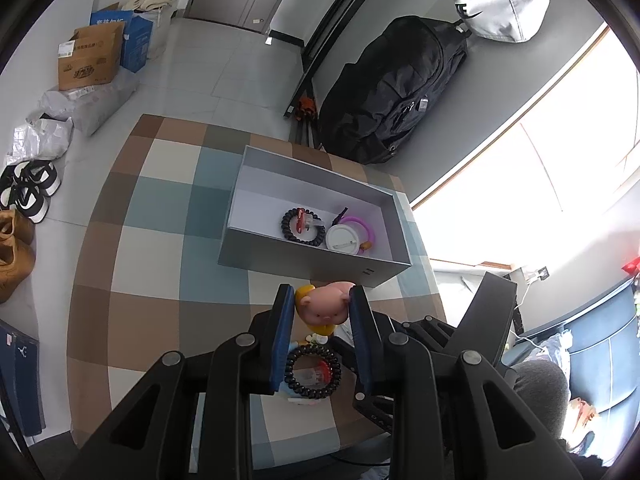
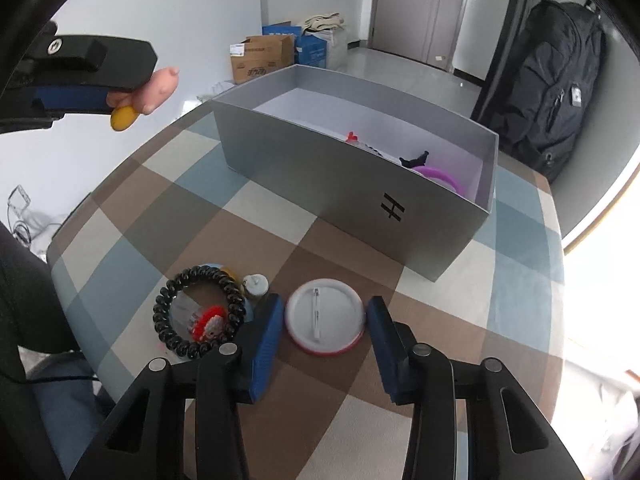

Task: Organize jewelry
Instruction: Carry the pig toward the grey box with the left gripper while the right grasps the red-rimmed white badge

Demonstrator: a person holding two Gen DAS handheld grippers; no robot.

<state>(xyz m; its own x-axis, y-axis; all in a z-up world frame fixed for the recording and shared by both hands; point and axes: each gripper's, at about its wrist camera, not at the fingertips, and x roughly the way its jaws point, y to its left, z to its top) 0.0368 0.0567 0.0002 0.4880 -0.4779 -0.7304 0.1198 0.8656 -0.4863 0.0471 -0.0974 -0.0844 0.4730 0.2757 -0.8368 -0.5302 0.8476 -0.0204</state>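
My left gripper is shut on a pink pig figure with yellow parts and holds it above the table, just short of the grey box. The pig also shows in the right wrist view. The box holds a black bead bracelet, a white round badge and a purple ring band. My right gripper is open around a white round badge with a red rim lying on the table. A second black bead bracelet lies left of it.
The checked round table carries the grey box at its far side. A small white bottle stands next to the bracelet. A black backpack leans behind the table. Cardboard boxes and shoes lie on the floor.
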